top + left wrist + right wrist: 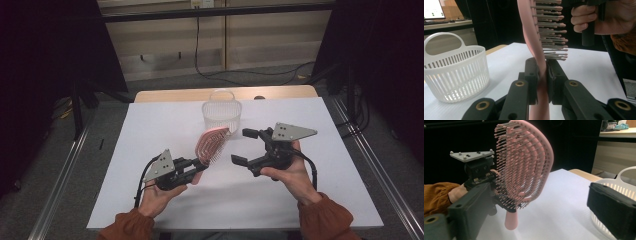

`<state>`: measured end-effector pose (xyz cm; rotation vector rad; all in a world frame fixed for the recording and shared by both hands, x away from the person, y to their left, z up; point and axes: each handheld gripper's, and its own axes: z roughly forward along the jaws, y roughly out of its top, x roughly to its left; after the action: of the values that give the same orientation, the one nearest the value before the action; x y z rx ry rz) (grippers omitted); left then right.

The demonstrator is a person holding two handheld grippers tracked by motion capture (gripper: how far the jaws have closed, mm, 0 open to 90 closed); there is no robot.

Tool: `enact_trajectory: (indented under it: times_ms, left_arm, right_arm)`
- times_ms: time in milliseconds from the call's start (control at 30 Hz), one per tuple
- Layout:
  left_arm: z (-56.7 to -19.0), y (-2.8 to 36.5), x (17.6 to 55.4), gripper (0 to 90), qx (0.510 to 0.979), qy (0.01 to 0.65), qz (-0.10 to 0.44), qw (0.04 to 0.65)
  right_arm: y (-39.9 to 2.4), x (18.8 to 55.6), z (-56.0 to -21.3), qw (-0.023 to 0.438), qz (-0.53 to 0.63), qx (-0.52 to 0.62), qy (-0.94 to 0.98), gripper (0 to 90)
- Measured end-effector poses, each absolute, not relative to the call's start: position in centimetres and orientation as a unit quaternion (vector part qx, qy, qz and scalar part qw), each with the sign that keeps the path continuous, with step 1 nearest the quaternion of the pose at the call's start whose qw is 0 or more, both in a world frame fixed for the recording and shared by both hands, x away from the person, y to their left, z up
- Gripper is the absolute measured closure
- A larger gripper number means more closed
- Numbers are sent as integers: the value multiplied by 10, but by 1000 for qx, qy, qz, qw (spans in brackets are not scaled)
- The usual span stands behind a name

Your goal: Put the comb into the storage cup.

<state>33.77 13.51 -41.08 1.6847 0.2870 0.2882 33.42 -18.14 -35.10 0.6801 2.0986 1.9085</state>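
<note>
- Above the white table [150, 200], the left gripper [196, 169] clamps a pink hairbrush [210, 145] by its handle — bristles facing the right gripper [243, 146].
- Right gripper: jaws wide, holding nothing.
- White basket [222, 114] stands just behind.

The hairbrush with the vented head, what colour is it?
Pink, bristles included. The vented plastic hairbrush shows best in the right gripper view.

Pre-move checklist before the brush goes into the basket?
1. Left hand-held gripper clamped on the pink hairbrush handle: ok.
2. Brush lifted off the white table, head up: ok.
3. Right hand-held gripper open, clear of the bristles: ok.
4. White basket upright behind the brush: ok.
5. Basket empty: cannot tell.
6. Path from brush to basket free: ok.
</note>
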Motion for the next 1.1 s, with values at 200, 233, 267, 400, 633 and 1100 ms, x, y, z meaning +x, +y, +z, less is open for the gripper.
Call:
enact_trajectory:
  times_ms: [200, 233, 267, 400, 633, 1100]
  left_arm:
    - [-408, 134, 335, 806, 733, 128, 125, 656]
    - [-408, 133, 335, 806, 734, 127, 120, 656]
    - [-408, 133, 335, 806, 735, 127, 119, 656]
    - [-411, 129, 338, 806, 737, 133, 118, 652]
    - [-412, 126, 338, 806, 739, 126, 106, 653]
    - [-414, 121, 335, 806, 743, 110, 85, 655]
  right_arm:
    - [-174, 338, -345, 104, 662, 211, 711, 60]
    - [-172, 339, -344, 104, 664, 206, 712, 60]
    - [-170, 340, -343, 100, 664, 203, 712, 60]
    - [-163, 344, -340, 98, 659, 196, 719, 60]
    - [-158, 354, -340, 89, 665, 185, 719, 71]
    - [-152, 354, -353, 66, 671, 156, 722, 224]
